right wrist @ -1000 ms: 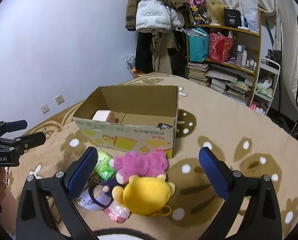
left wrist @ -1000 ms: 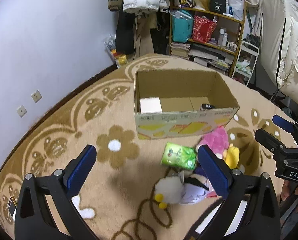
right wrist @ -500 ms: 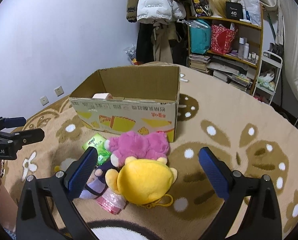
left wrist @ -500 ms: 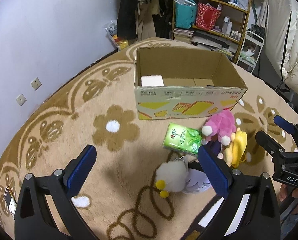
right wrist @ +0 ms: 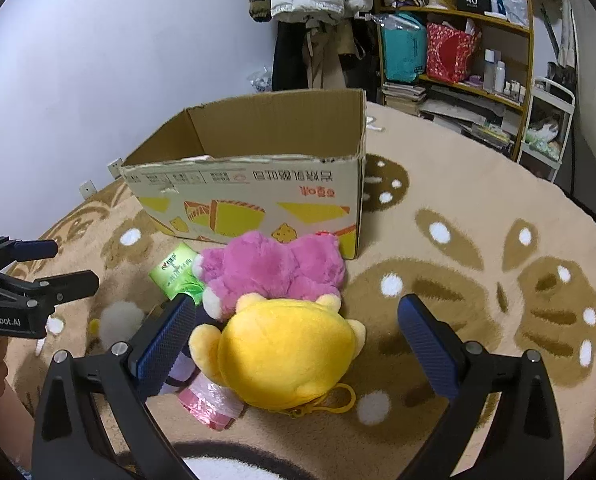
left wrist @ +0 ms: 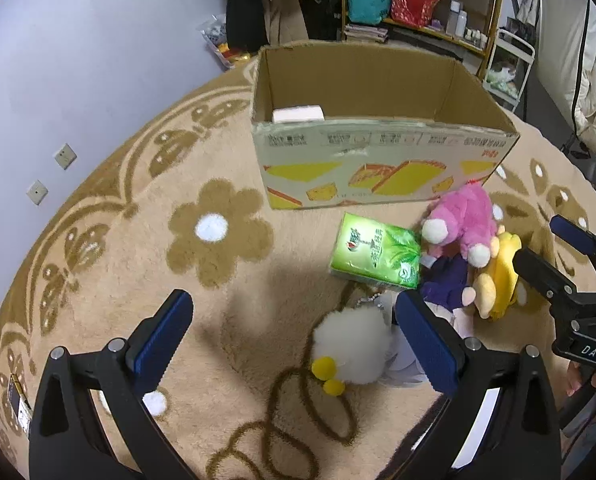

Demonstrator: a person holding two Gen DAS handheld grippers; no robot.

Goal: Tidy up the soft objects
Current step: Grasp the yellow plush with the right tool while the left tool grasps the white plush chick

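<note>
Cardboard box ahead holds just one white pack; your left gripper is spread, empty, white pompom between its fingers. Right gripper gapes over yellow plush, pink plush beyond; nearly everything's left.

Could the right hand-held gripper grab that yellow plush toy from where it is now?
Probably yes. The right hand-held gripper is open, and the yellow plush toy lies right between its fingers on top of the pile, with nothing covering it.
</note>
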